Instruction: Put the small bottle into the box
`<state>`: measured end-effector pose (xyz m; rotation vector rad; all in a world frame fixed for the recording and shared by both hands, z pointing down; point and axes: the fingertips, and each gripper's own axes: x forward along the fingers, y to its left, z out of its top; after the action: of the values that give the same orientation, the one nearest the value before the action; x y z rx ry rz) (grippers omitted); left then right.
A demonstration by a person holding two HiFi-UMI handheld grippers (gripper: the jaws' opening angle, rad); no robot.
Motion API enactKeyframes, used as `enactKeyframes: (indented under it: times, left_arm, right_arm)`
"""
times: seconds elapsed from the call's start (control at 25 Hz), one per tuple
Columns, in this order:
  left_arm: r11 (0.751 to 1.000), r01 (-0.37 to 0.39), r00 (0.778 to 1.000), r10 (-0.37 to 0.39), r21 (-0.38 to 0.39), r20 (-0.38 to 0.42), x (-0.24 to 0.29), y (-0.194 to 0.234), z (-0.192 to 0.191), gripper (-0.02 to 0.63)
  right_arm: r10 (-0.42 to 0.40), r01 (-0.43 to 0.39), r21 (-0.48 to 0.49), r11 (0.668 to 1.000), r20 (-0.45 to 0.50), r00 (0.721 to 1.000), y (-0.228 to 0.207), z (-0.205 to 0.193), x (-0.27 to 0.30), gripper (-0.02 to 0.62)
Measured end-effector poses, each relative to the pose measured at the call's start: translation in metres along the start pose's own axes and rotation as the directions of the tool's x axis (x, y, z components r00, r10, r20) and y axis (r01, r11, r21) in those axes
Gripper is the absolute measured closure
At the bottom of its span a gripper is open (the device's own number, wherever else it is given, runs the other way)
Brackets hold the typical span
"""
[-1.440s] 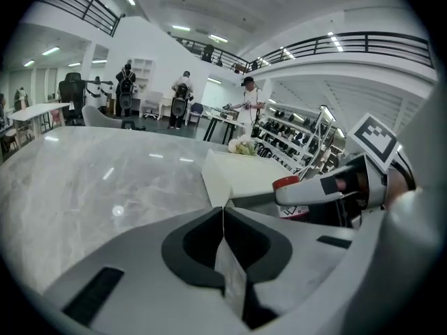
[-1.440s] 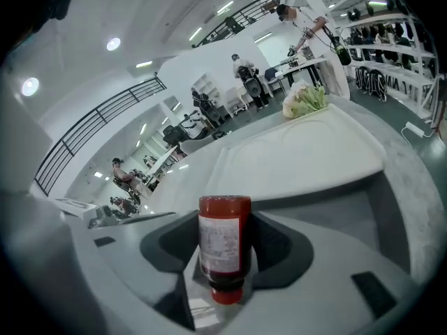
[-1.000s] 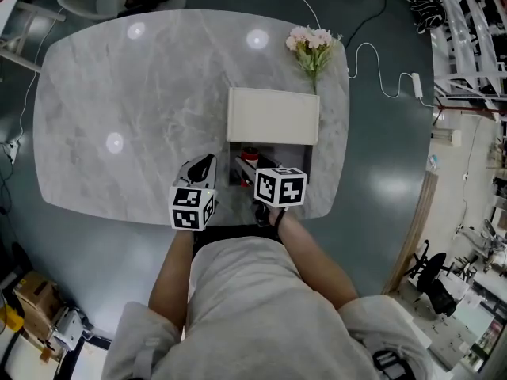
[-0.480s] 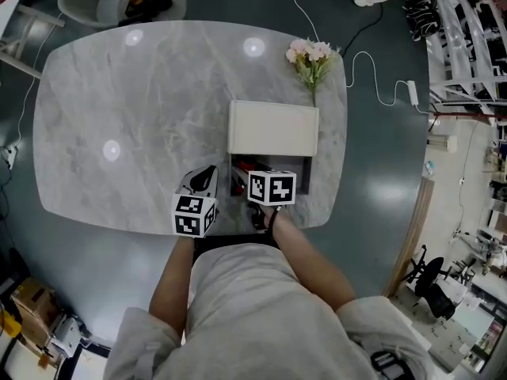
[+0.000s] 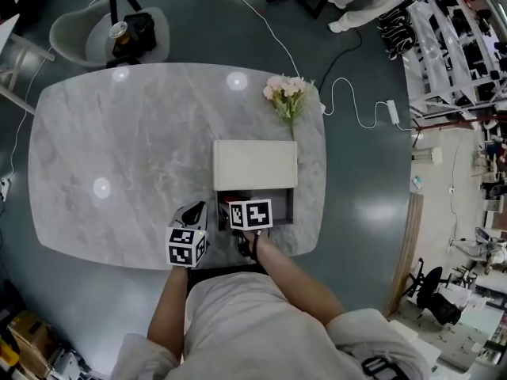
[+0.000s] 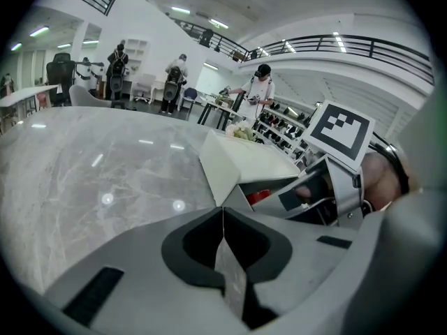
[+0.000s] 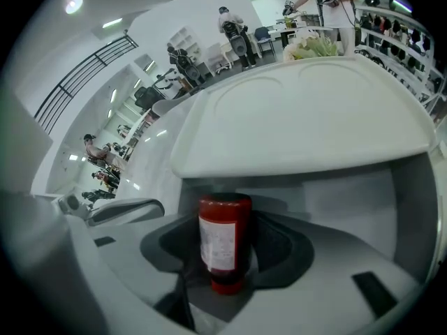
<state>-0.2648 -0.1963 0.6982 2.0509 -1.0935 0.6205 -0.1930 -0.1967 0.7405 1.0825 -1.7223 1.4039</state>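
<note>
The small red bottle (image 7: 224, 243) with a white label stands upright between the jaws of my right gripper (image 7: 225, 267), which is shut on it. That gripper holds it inside the open grey box (image 7: 349, 204), under the raised cream lid (image 7: 307, 110). In the head view the box (image 5: 287, 204) sits at the table's near edge, its lid (image 5: 255, 165) tipped back, and the right gripper's marker cube covers most of the bottle. My left gripper (image 5: 194, 213) rests just left of the box. It is shut and holds nothing (image 6: 223, 232). From it I see the bottle (image 6: 260, 196) in the box.
A bunch of pink flowers (image 5: 286, 92) lies beyond the box. The marble table (image 5: 119, 157) stretches bare to the left. A chair with a bag (image 5: 131, 34) stands at the far side, and a white cable (image 5: 356, 105) runs across the floor at right.
The right gripper has carried the bottle forward and slightly left, deeper over the open box. The head camera has pulled back, so everything looks smaller. The left gripper stays beside the box.
</note>
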Motion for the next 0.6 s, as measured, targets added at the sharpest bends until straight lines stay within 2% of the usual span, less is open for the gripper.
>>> enactKeyframes:
  times: [0.2, 0.4, 0.6]
  left_arm:
    - [1.000, 0.013, 1.000, -0.013, 0.012, 0.014, 0.000, -0.008, 0.013, 0.581]
    - [1.000, -0.007, 0.999, 0.007, -0.006, 0.039, -0.016, -0.003, 0.021, 0.581]
    - [1.000, -0.012, 0.993, 0.010, 0.018, 0.121, -0.012, -0.029, 0.058, 0.581]
  right_arm:
    - [0.013, -0.013, 0.000, 1.000, 0.018, 1.000, -0.002, 0.006, -0.003, 0.359]
    - [0.071, -0.070, -0.038, 0.997, 0.028, 0.997, 0.018, 0.001, -0.008, 0.342]
    - [0.102, -0.079, -0.143, 0.986, 0.162, 0.981, 0.010, 0.025, -0.053, 0.342]
